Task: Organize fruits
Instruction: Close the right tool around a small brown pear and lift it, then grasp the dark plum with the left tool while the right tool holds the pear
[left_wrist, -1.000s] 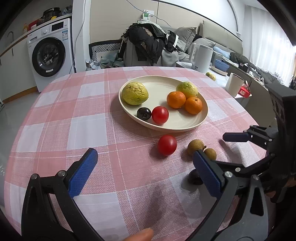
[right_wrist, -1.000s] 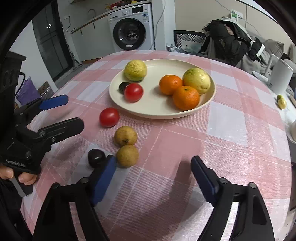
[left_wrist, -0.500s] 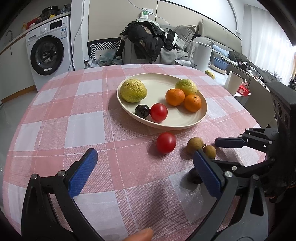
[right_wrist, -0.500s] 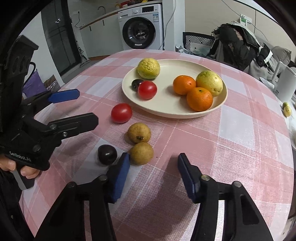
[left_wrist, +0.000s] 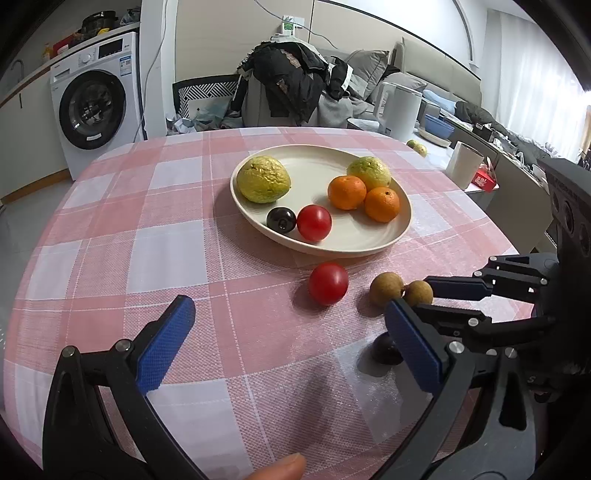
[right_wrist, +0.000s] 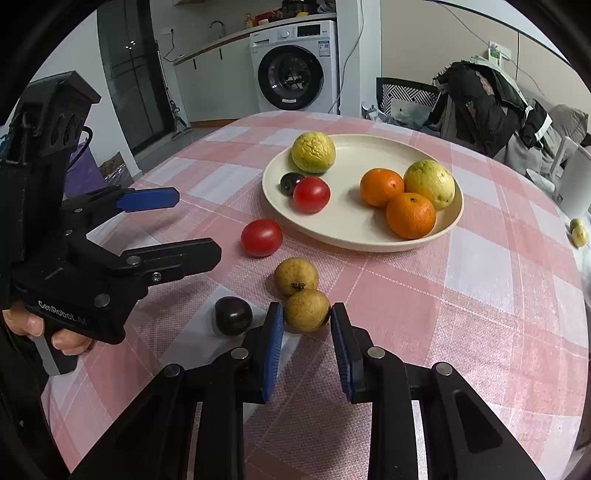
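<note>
Even indoor light, soft shadows, strong fisheye bending, dark corners, perhaps slight glare

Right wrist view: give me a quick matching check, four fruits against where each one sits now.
Things:
1. nearer brown fruit
2. loose tomato
3. loose dark plum
4. two oranges

Places:
A. on the plate
B. on the cloth, close to the plate's near rim
C. between the right gripper jaws
D. on the cloth, left of the right gripper

Pairs: 1-C, 2-B, 3-D, 4-A
</note>
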